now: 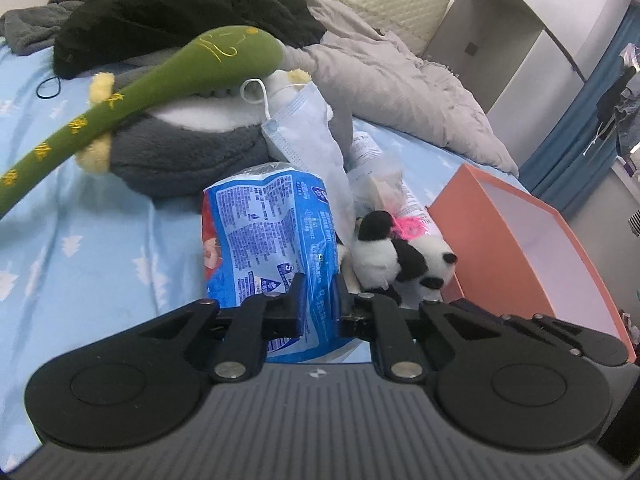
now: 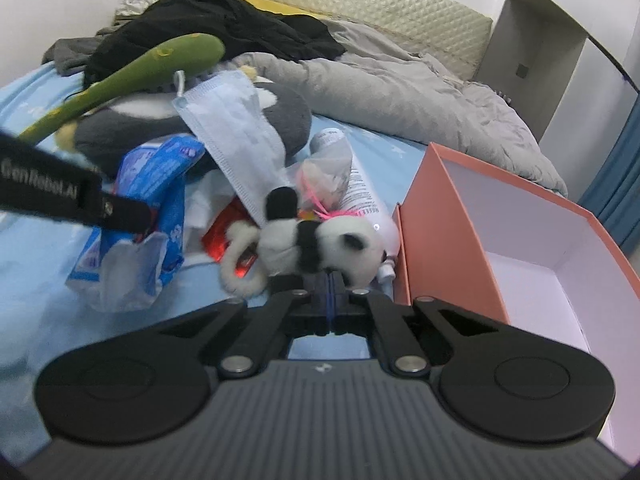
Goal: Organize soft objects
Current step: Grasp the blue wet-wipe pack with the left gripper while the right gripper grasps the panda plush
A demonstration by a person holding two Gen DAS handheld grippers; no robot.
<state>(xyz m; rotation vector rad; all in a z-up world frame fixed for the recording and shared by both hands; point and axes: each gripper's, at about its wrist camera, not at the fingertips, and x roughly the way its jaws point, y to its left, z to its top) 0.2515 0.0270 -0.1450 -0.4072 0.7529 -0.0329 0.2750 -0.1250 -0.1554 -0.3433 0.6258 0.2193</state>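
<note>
Lying across the far left of the blue bedsheet (image 1: 80,248), a long green plush (image 1: 168,76) runs from about eight o'clock up toward eleven, its lower end cut off by the frame edge in the left wrist view. Under it sits a grey and white plush (image 1: 188,148), partly hidden by a light blue face mask (image 1: 304,128) that leans against it. At the centre, the left gripper (image 1: 319,300) has its fingers pinching the blue printed plastic pack (image 1: 272,240), whose small print is unreadable. Just right of the pack, at about one o'clock from that gripper, is the panda plush (image 2: 312,244). The right gripper (image 2: 328,284) has its fingers pressed together at the panda's underside; its pads appear to nip the fur, though the contact itself is hidden by the toy. Behind the panda, a clear bag with pink string (image 2: 324,184) and a white tube (image 2: 360,192) are jumbled and hard to separate. At three o'clock stands the open orange box (image 2: 436,232), white inside, its right side cut off.
</note>
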